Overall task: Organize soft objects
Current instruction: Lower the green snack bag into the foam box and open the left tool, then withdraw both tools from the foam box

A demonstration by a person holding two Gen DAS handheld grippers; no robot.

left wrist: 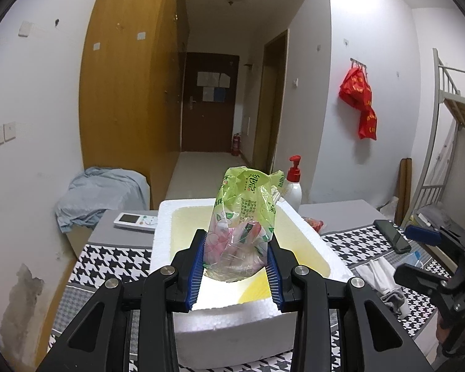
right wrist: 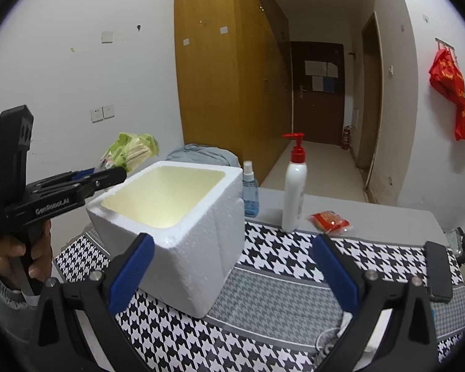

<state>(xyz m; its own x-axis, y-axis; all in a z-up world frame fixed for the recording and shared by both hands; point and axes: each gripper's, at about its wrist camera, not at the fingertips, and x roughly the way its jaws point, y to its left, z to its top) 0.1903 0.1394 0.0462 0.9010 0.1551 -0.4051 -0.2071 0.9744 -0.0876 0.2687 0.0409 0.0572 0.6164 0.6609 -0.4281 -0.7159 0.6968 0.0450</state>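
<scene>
My left gripper [left wrist: 237,257] is shut on a green and pink plastic tissue pack [left wrist: 243,217], holding it upright over the open white foam box [left wrist: 183,214]. In the right wrist view the left gripper [right wrist: 114,172] holds the pack [right wrist: 130,148] above the box's left rim [right wrist: 183,235]. The box looks empty inside. My right gripper [right wrist: 232,266] is open and empty, in front of the box's right side. A white cloth [left wrist: 378,276] lies on the houndstooth mat [right wrist: 294,260] at right.
A white pump bottle [right wrist: 294,192], a blue spray bottle [right wrist: 250,192] and a red snack packet [right wrist: 329,220] stand behind the box. A remote [left wrist: 136,220] lies at back left, a phone [left wrist: 392,235] at right. Blue laundry [left wrist: 102,195] sits beyond the table.
</scene>
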